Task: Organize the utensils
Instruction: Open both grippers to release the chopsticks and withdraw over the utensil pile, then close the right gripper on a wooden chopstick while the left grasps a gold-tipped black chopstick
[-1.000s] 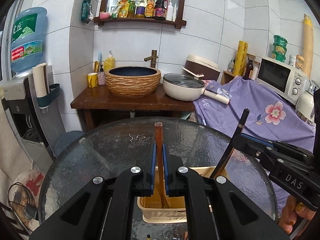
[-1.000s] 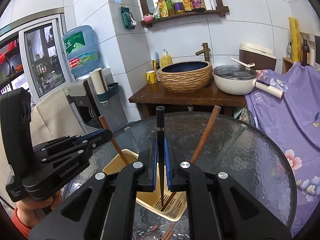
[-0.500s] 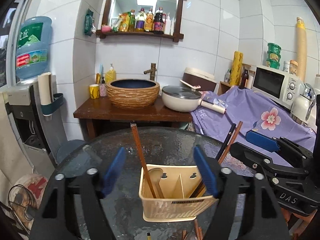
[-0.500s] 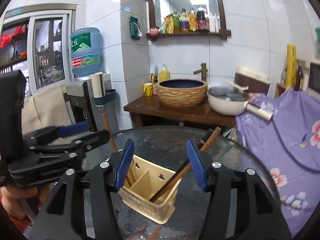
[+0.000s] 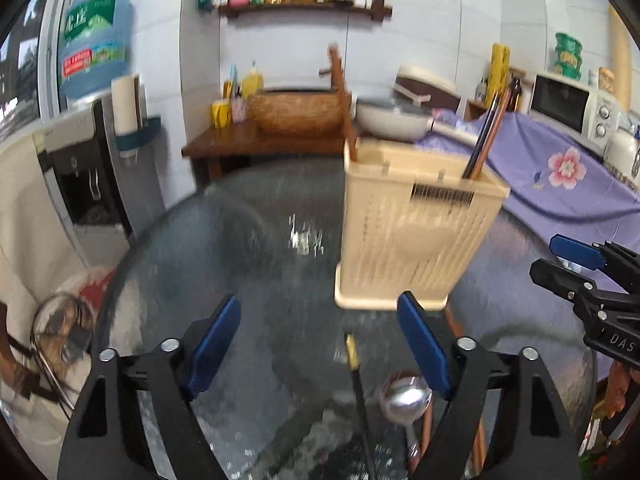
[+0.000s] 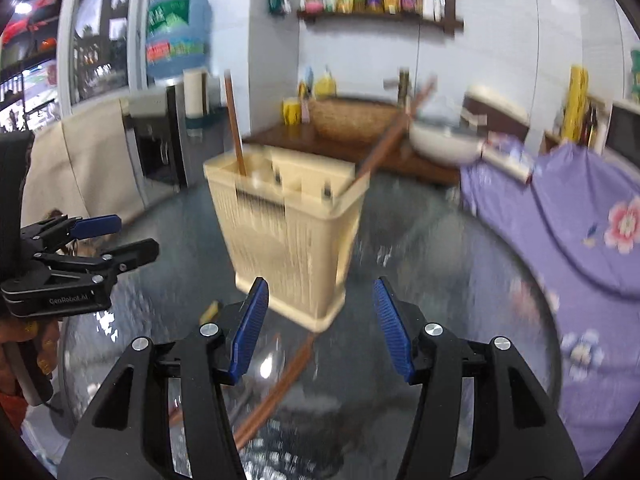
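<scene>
A cream slatted utensil holder (image 5: 416, 224) stands on the round glass table (image 5: 248, 248); it also shows in the right wrist view (image 6: 288, 236). A brown chopstick (image 5: 344, 104) leans in its left compartment and a dark and a brown chopstick (image 5: 486, 136) lean in its right one. My left gripper (image 5: 320, 340) is open and empty, low over the table in front of the holder. A black chopstick (image 5: 360, 392) and a metal spoon (image 5: 404, 400) lie between its fingers. My right gripper (image 6: 320, 324) is open and empty, with a brown chopstick (image 6: 280, 388) lying below it.
A wooden side table (image 5: 264, 140) with a woven basin and a white pan stands behind. A purple flowered cloth (image 5: 560, 176) covers the counter at right, with a microwave (image 5: 568, 108). A water dispenser (image 5: 88, 128) is at left.
Both grippers opened and let their chopsticks go into the holder, then dropped low toward the table. The holder now looms higher in both views.
</scene>
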`<state>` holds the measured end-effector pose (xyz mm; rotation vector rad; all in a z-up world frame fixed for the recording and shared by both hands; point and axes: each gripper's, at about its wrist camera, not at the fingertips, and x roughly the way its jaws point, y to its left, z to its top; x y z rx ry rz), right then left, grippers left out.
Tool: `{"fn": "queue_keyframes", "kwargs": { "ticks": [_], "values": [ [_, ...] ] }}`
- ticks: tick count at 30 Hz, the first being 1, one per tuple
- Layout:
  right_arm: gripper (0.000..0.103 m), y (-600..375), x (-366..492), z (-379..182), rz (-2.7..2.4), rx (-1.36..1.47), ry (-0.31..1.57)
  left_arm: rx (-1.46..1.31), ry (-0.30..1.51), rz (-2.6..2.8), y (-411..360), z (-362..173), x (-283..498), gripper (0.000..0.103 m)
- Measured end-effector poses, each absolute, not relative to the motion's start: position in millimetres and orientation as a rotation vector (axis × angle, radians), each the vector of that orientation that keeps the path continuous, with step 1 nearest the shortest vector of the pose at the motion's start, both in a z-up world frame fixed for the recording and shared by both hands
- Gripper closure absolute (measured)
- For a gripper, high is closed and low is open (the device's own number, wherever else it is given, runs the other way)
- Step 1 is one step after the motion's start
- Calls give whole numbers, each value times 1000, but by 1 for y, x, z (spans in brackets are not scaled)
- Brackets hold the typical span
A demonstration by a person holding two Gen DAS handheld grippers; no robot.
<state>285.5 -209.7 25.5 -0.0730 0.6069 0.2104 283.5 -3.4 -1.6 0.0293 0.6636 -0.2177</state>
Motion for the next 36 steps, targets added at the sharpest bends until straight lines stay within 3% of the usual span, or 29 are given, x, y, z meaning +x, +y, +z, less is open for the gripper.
{"fn": "queue_keyframes", "kwargs": {
  "ticks": [2, 11, 34, 36],
  "values": [
    [48, -211, 284, 3, 226, -34, 675, 23, 718, -226, 0, -18, 282, 39],
    [48, -198, 274, -60, 200, -30, 824, 19, 832, -245, 2, -61, 269, 58],
    [67, -201, 283, -79, 193, -2, 934, 43, 867, -284, -20, -77, 260, 60],
    [74, -203, 287, -80, 193, 8, 946, 46, 868, -284, -22, -77, 261, 61]
  ]
}}
